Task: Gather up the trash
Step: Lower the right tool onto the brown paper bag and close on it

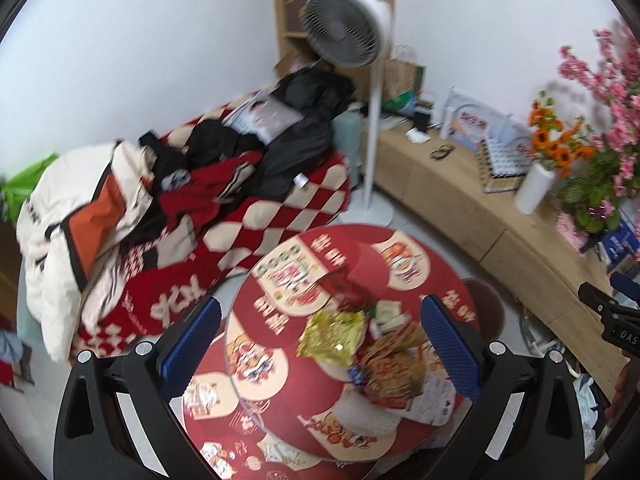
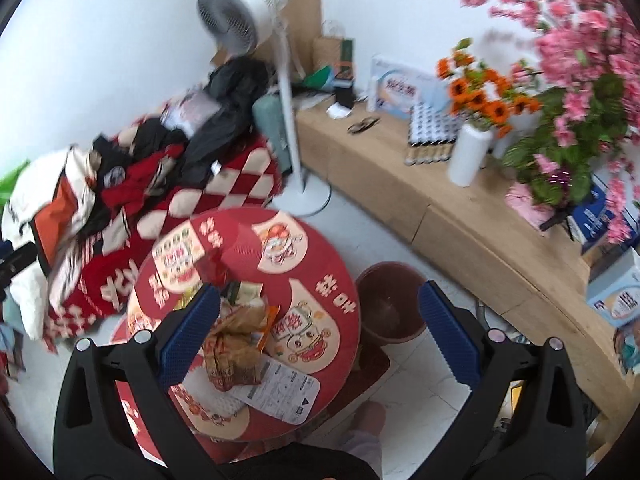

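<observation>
A: Jaws? Where's the trash?
B: Left gripper (image 1: 320, 344) and right gripper (image 2: 320, 332) both spread, holding nothing. Wrappers (image 1: 384, 348) heaped on the round red desk (image 1: 360, 248), toward its near side.
A: Risk?
B: Wrappers are light and overlapping; a sloppy pinch could push some over the edge.
A: Room?
B: Far half of the desk is bare. Bucket (image 2: 390, 304) sits on the floor just beside it.

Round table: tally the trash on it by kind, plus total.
Gold foil wrapper: 1
Red foil wrapper: 1
Orange-red crumpled snack bag: 1
White printed label sheet: 1
Green-white packet: 1
Total: 5 on the round table; the pile overlaps, so more may be hidden.
</observation>
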The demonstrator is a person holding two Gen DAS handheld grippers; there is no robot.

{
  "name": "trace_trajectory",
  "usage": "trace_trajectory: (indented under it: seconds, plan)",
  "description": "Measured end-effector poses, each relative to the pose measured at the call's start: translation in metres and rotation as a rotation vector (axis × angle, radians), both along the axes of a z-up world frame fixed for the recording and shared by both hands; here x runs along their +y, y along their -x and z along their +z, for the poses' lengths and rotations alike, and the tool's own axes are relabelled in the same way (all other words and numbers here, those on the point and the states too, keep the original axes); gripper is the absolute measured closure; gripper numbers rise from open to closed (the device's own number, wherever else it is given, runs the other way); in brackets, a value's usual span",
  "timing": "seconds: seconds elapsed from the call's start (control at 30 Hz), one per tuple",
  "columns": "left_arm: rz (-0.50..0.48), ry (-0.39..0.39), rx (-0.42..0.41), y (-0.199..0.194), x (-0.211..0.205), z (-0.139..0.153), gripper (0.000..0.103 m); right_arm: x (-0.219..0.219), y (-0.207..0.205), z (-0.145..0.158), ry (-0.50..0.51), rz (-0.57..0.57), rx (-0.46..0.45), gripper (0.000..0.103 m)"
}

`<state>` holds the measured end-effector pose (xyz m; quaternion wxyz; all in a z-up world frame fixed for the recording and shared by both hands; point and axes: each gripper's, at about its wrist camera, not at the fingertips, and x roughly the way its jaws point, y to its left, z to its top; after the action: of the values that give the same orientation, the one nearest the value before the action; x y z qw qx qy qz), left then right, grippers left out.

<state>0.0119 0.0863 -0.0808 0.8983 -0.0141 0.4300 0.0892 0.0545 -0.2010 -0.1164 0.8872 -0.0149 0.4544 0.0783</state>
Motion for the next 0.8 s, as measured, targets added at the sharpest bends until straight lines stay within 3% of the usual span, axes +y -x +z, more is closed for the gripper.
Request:
trace_trajectory:
  seconds: [0.2, 0.4, 0.63, 0.8]
  plan:
    - [0.118, 0.030, 0.043, 0.004, 0.040, -0.042, 0.005, 0.060, -0.004, -0.068, 0.032, 0.155, 0.047, 0.006]
    - [0.173, -0.002, 0.069, 0.013, 0.065, -0.082, 0.005, 0.139, 0.000, -0.156, 0.083, 0.345, 0.146, 0.006]
    - [0.208, -0.003, 0.115, 0.023, 0.089, -0.120, 0.005, 0.184, -0.013, -0.233, 0.141, 0.366, 0.250, 0.006]
    - [0.238, 0.005, 0.140, 0.027, 0.107, -0.136, 0.006, 0.195, -0.022, -0.269, 0.220, 0.379, 0.304, 0.006]
